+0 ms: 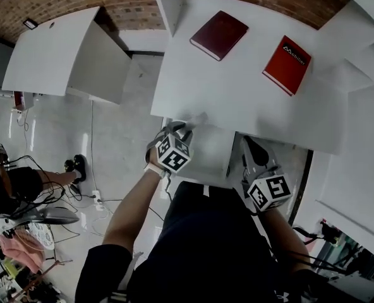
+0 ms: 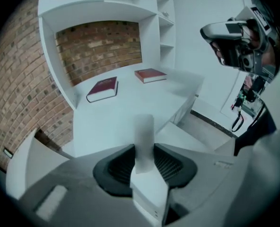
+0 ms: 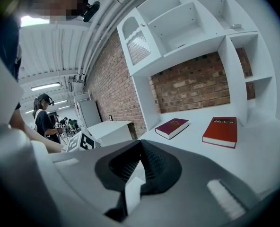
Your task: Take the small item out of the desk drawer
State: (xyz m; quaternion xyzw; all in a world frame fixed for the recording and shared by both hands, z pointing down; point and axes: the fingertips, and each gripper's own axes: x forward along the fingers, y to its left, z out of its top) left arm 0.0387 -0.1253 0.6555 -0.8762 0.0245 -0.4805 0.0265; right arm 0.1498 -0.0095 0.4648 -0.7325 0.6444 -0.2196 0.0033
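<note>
Left gripper view: the left gripper [image 2: 144,148] pinches a small white item [image 2: 144,126] just off the desk [image 2: 107,122] edge. It looks light, stiff and slick, best gripped on its flat sides. The right gripper [image 3: 140,143] is closed and empty.

Left book [image 1: 218,35] and right book [image 1: 287,64] lie, seemingly apart, on the desk [image 1: 237,103].

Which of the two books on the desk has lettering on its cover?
The bright red book, right in the head view; the dark maroon book looks plain.

Two books, maroon [image 1: 218,35] and red [image 1: 287,65]; two grippers, left [image 2: 144,156] and right [image 3: 140,148]; one white item [image 2: 144,134]; one desk [image 1: 225,103].
</note>
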